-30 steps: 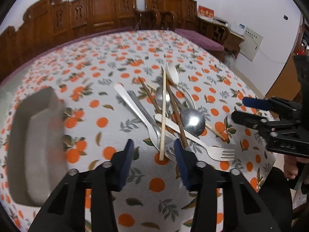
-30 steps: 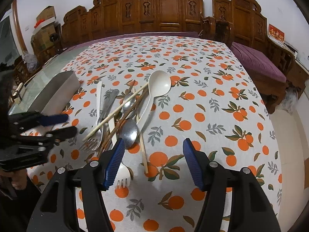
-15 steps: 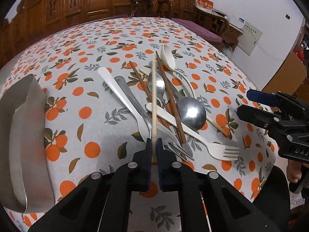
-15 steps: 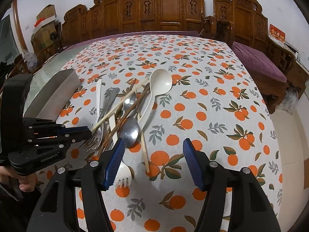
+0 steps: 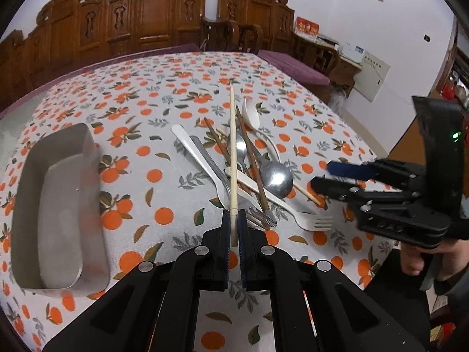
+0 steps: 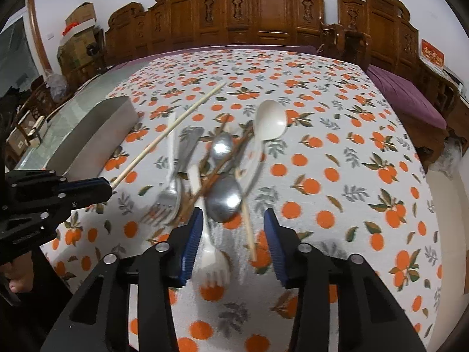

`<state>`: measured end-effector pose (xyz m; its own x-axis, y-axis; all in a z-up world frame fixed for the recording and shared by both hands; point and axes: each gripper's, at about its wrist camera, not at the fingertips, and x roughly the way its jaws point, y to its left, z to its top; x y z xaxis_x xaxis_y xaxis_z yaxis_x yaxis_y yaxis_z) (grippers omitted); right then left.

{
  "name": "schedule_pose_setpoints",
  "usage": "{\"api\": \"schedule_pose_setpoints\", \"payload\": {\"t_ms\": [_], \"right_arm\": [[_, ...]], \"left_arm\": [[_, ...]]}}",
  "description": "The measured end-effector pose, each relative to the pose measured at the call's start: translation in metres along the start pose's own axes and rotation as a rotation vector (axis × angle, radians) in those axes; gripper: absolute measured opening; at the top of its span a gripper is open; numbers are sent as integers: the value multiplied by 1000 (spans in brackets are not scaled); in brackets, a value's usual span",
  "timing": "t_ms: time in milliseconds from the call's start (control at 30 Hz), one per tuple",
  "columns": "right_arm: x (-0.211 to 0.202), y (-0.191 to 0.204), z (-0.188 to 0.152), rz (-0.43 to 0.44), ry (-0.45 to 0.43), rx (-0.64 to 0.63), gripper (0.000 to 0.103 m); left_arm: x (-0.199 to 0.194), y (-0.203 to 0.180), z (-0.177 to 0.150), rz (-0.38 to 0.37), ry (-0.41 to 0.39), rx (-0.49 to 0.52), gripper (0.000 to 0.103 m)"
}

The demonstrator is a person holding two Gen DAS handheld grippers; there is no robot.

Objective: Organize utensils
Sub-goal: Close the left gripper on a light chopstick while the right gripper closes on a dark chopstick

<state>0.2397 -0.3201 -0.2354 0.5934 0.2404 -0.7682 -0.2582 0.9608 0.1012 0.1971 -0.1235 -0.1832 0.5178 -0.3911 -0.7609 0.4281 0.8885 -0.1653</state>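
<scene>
My left gripper (image 5: 233, 223) is shut on one end of a pale chopstick (image 5: 232, 152) and holds it lifted above the pile; it also shows in the right wrist view (image 6: 167, 135). The pile of utensils lies on the tablecloth: a metal spoon (image 5: 275, 176), a white plastic fork (image 5: 304, 220), a white spoon (image 6: 269, 123), brown chopsticks (image 5: 252, 158), metal forks (image 5: 202, 158). My right gripper (image 6: 233, 243) is open, low over the white fork (image 6: 211, 255) and a second pale chopstick (image 6: 249, 231).
A metal tray (image 5: 55, 205) stands on the left of the table, seen also in the right wrist view (image 6: 93, 135). Carved wooden chairs (image 6: 263, 14) line the far side. The table's near edge is close under both grippers.
My left gripper shut on the pale chopstick's end and raised it off the pile. My right gripper moved forward and down over the white fork, still open.
</scene>
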Motion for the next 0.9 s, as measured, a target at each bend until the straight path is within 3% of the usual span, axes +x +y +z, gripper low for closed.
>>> {"api": "schedule_pose_setpoints", "payload": {"t_ms": [367, 567, 900], "right_arm": [[34, 30, 9, 54, 3, 35, 28], [57, 35, 11, -7, 62, 27, 18], [54, 27, 9, -37, 61, 49, 8]], "left_arm": [[-33, 9, 2, 17, -50, 9, 4], [-45, 10, 0, 26, -62, 15, 4], [-61, 15, -5, 36, -81, 19, 4]]}}
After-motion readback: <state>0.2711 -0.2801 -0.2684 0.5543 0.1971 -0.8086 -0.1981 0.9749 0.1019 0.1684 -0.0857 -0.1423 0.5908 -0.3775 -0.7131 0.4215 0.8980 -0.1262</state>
